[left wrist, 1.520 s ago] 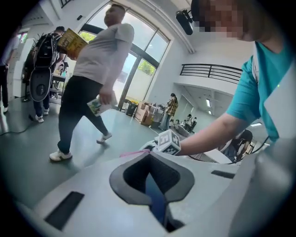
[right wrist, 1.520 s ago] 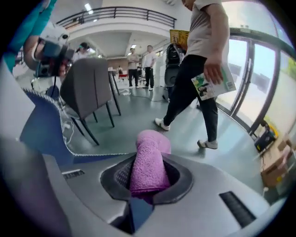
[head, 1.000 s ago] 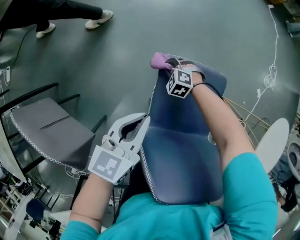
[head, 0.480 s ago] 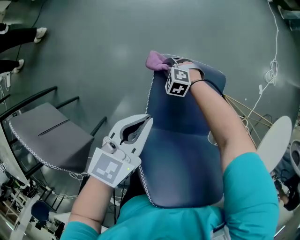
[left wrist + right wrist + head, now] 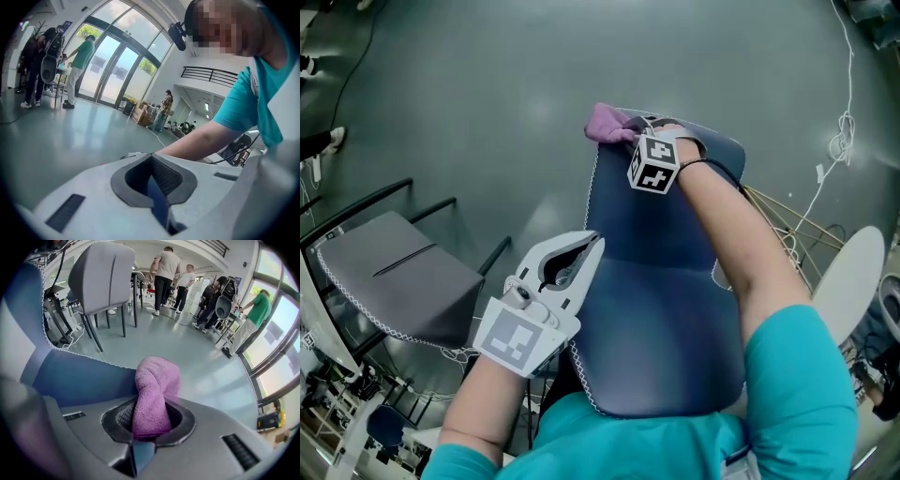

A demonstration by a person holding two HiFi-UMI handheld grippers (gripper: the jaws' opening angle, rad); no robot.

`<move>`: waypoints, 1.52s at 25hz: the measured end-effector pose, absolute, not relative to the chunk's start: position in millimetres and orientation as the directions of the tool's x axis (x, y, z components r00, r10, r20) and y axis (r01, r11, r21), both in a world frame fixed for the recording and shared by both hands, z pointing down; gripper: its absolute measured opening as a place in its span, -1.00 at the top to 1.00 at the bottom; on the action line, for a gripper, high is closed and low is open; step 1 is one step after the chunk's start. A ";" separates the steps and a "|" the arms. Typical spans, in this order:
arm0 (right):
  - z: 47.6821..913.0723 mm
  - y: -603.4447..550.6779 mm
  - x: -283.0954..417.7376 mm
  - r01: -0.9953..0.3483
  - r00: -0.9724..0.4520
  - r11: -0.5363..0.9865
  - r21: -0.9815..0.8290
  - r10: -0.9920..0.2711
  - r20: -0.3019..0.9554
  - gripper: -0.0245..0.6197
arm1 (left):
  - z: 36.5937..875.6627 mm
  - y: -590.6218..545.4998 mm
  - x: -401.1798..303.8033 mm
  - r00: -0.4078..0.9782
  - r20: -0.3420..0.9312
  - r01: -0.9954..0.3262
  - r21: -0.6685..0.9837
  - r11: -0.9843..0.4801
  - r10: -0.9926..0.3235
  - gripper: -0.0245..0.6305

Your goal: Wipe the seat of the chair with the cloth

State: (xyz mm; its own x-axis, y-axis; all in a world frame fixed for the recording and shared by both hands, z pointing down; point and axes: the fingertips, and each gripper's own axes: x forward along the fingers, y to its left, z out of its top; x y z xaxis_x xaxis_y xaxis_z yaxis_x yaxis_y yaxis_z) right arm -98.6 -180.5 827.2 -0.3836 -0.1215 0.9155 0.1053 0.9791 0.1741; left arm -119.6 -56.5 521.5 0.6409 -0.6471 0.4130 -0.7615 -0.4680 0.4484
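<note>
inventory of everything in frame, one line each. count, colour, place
blue chair: one, dark blue with white stitched edge, centre, under both grippers
cloth: one, purple, at the blue chair's far edge
grey chair: one, grey on a black frame, on the floor to the left
cable: one, white, on the floor to the right
people: several, standing in the background
right gripper: grey, jaws closed on the cloth
left gripper: white, jaws together, at the blue chair's left edge
sleeve: teal, bottom right
</note>
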 end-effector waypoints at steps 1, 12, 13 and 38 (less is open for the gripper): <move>827.7 -180.8 -96.6 0.101 -0.383 0.980 0.172 -0.121 0.916 0.75 | 521.4 -57.0 -118.0 0.642 0.412 -0.760 0.448 -0.470 -0.646 0.96; 829.3 -181.3 -72.7 0.071 -0.371 0.985 0.158 -0.121 0.921 0.75 | 516.5 -57.8 -100.6 0.660 0.400 -0.746 0.449 -0.492 -0.636 0.96; 828.4 -181.1 -70.9 0.069 -0.370 0.985 0.158 -0.122 0.921 0.75 | 515.3 -57.6 -99.6 0.662 0.399 -0.744 0.449 -0.494 -0.634 0.96; 830.7 -185.1 -15.3 0.028 -0.365 0.990 0.138 -0.119 0.924 0.75 | 509.9 -69.4 -53.3 0.703 0.396 -0.710 0.446 -0.546 -0.591 0.96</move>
State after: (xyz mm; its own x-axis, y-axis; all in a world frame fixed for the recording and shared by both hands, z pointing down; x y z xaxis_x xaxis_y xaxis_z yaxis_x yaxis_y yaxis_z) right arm -15.3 -185.1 830.7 -0.3646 -0.1188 0.9236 0.0279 0.9900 0.1383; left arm -53.3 -69.4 509.9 0.7030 -0.5908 0.3959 -0.7096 -0.5456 0.4459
